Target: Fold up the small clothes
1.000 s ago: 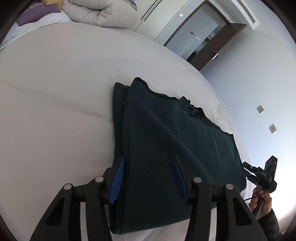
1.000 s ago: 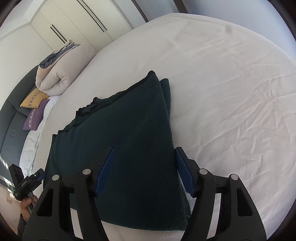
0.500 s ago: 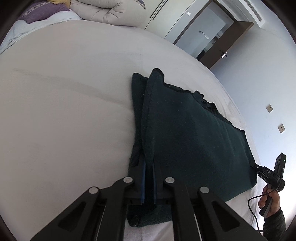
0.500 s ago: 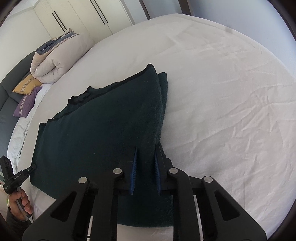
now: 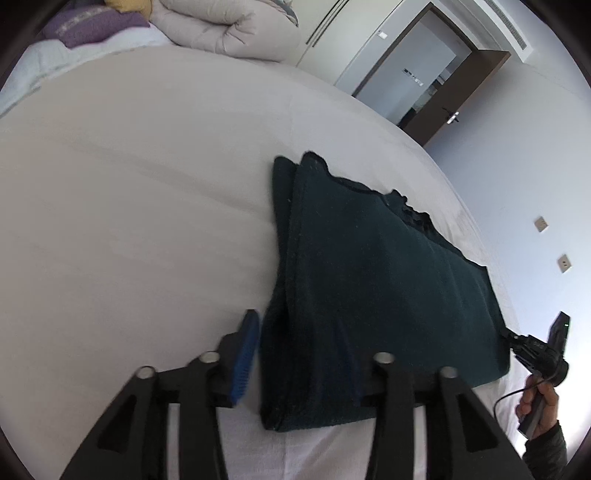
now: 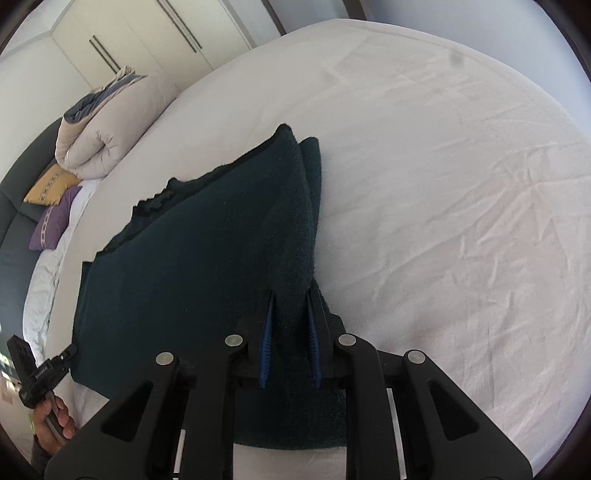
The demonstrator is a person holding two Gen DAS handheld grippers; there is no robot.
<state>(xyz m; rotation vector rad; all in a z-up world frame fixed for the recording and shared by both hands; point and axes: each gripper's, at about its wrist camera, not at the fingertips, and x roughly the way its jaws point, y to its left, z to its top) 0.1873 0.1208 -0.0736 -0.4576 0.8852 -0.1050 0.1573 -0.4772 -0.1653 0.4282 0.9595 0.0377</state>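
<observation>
Left wrist view: the dark green garment [image 5: 373,280] lies folded on the bed [image 5: 140,221]; the left gripper [image 5: 299,350] is opening, fingers straddling its near corner without pressing.

Right wrist view: the right gripper [image 6: 290,328] pinches the other near corner, fingers narrow. The fleece looks soft, thick and limp, best taken by its corners.

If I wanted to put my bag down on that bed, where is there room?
Bare white sheet lies wide beyond the dark green garment, toward the far edge. Another clear stretch runs between garment and rolled duvet. It is crowded near the hand-held grippers and pillows.
</observation>
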